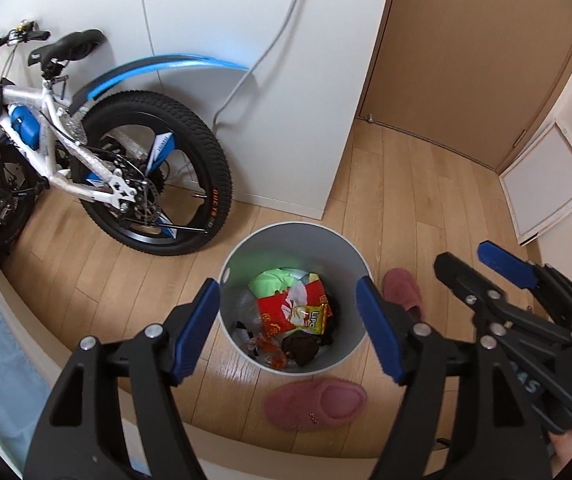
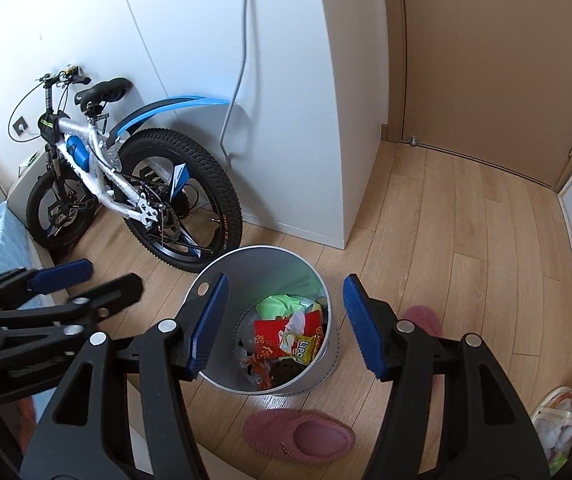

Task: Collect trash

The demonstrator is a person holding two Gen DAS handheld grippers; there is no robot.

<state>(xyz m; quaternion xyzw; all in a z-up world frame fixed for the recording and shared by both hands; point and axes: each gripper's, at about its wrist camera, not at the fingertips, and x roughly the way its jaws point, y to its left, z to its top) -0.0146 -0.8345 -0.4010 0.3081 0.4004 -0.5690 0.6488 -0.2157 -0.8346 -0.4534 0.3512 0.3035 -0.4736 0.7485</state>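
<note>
Left wrist view: left tool [image 1: 288, 330] spread, holding nothing, above the upright grey bin [image 1: 342, 264] on the floor [image 1: 418, 184]; trash [image 1: 292, 312] inside partly hidden by its wall; right tool [image 2: 286, 326] likewise spread, empty; pink slipper [image 1: 316, 400] at 6 o'clock of the bin.

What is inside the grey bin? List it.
The grey bin holds a red wrapper, a yellow packet, a green bag, clear plastic and dark scraps. Anything beneath that top layer is covered.
</note>
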